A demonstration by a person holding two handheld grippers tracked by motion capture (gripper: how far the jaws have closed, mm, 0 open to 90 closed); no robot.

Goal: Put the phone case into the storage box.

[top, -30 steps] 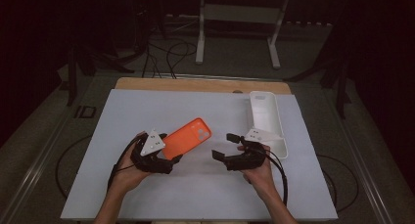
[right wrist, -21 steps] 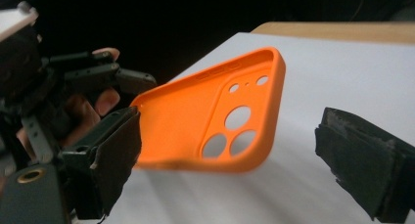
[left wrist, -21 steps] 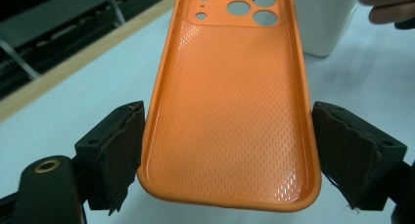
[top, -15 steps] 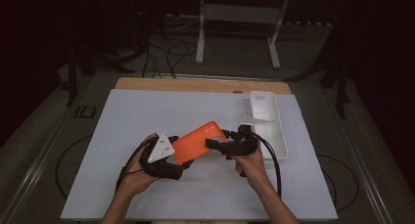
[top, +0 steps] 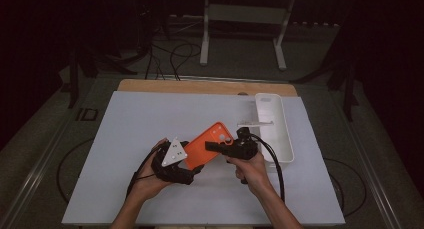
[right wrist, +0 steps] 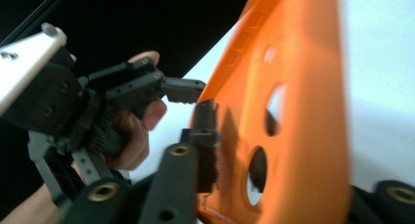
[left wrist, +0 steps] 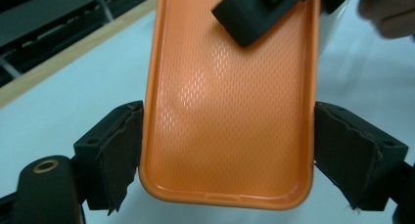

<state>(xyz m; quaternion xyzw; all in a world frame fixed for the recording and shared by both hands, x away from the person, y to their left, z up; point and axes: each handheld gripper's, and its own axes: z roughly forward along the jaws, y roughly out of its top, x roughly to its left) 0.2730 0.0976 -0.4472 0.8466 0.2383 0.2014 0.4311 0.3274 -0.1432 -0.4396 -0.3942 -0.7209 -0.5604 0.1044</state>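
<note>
The orange phone case (top: 207,145) was clamped by the left tongs (left wrist: 227,150) and right tongs (top: 216,147) above the tabletop (top: 125,119), so it could be twisted loose by uneven pulling.

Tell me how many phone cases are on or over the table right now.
2. The orange phone case is held above the mat between the left gripper and the right gripper. The white phone case lies flat near the mat's far right edge.

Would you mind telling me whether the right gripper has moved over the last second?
Yes. The right gripper has swung left, away from the white tray, onto the orange phone case.
</note>
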